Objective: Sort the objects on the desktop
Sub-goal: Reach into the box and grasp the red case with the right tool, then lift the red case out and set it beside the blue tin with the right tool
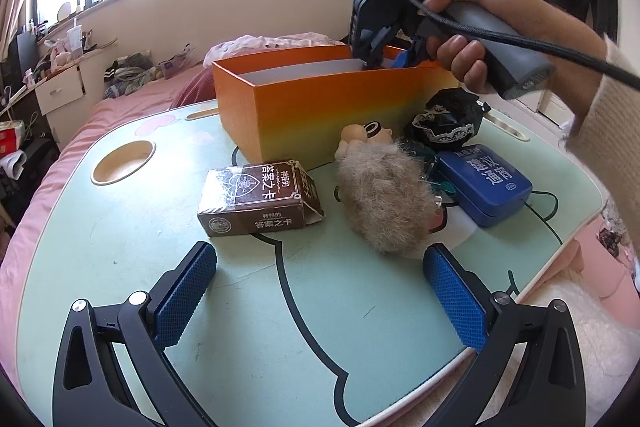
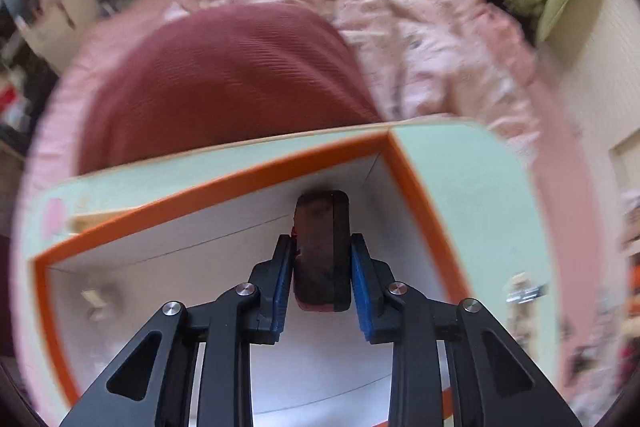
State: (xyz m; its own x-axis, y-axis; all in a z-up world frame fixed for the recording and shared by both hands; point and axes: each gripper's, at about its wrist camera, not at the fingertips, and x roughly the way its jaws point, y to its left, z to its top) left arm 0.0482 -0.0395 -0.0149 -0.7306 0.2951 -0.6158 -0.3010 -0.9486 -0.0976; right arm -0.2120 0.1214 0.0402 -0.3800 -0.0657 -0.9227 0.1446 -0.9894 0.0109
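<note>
Left tongs (image 1: 320,291) spread wide, nothing between them, low over the counter (image 1: 120,227). Beyond them lie a brown card box (image 1: 256,199), a fur ball (image 1: 388,199) and a blue case (image 1: 486,183). Farther back, right tongs (image 2: 322,267) reach into the orange box (image 1: 320,107), pads flanking a dark block (image 2: 322,251); contact cannot be told.

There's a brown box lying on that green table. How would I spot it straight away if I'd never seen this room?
Find the tall orange box on the pale green table. Just in front of it, toward its left end, lies the brown card box, flat on its side. Unlike the furry toy and blue tin on its right, it carries white Chinese lettering.
</note>
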